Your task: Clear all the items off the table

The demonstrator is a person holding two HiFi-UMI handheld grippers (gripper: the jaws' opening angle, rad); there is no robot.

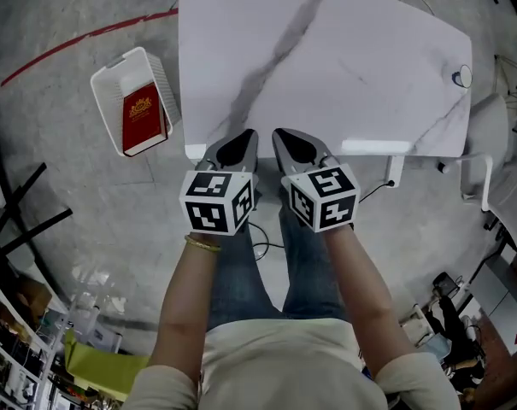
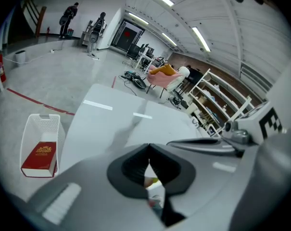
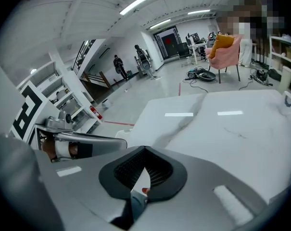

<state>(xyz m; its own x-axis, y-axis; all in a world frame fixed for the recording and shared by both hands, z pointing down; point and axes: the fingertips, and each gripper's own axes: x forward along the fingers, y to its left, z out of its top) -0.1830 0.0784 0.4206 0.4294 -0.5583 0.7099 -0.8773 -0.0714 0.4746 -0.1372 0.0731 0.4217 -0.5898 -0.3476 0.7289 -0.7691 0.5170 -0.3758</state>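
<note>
Grey and black, the left gripper (image 1: pixel 238 149) and the right gripper (image 1: pixel 296 147) hang side by side over the near edge of the table (image 1: pixel 326 49), both pointing down and away from the person. Each has its jaws pressed together with nothing between them, which each gripper's own view bears out. From where I stand the white marbled top looks bare, save for a small round thing (image 1: pixel 462 77) at its far right corner (a fitting or a cable hole, I would guess, though it is too small to tell). On the floor beside the table's left edge sits a white basket (image 1: pixel 111 73) with a red box (image 1: pixel 143 118) lying in it. I'd judge the clearing is at its end or very close to it, since nothing loose is left on the top to pick up. The next move, if any, calls only for a check of that round thing. Should it prove loose, the right gripper is the nearer one, and it would have to open its jaws, reach across the top and carry it over to the basket.
</note>
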